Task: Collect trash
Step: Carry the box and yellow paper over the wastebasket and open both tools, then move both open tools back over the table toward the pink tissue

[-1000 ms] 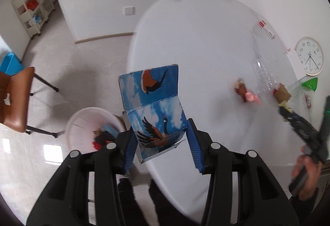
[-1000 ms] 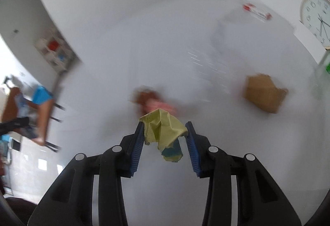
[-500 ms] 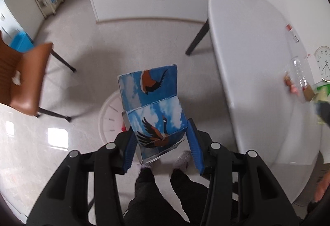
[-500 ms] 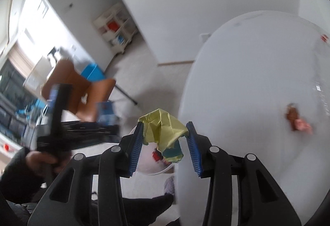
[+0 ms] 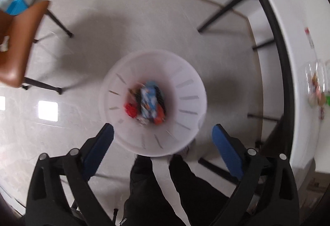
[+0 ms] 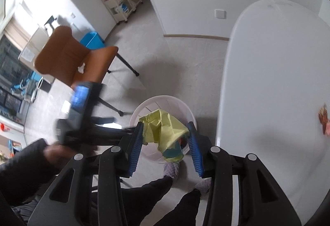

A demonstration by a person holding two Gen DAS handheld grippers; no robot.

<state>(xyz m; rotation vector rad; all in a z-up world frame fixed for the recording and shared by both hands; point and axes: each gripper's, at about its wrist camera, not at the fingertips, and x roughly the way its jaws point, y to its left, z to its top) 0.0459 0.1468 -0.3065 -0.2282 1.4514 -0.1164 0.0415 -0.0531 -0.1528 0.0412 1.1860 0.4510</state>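
From the left wrist camera, the left gripper [image 5: 163, 139] is hanging right over the white bin [image 5: 187, 90] on the floor. Its two blue fingers [image 5: 99, 147] are standing wide apart, and nothing is sitting between them. Down in the bin, the blue box [image 5: 149, 100] is lying in the middle, with red and orange trash [image 5: 130, 109] touching it at 8 o'clock. The picture is blurry here, so the little bits are hard to name. A brown chair [image 5: 15, 44] is standing at 9 o'clock. The white table [image 5: 299, 44] is running along the 3 o'clock side, and some blurry bits [image 5: 315, 90] are lying on it.

From the right wrist camera, the right gripper [image 6: 166, 143] is squeezing a crumpled yellow wrapper [image 6: 163, 130] between its blue fingers [image 6: 136, 147]. A blue-green end [image 6: 172, 152] of it is dangling down. The wrapper is hanging over the white bin [image 6: 144, 108], which is sitting on the floor just beside the white table [image 6: 278, 81]. At 9 o'clock, the left gripper [image 6: 82, 116] is looking blurry, with a hand [image 6: 55, 150] gripping it. A small reddish scrap [image 6: 323, 120] is lying on the table at 3 o'clock.
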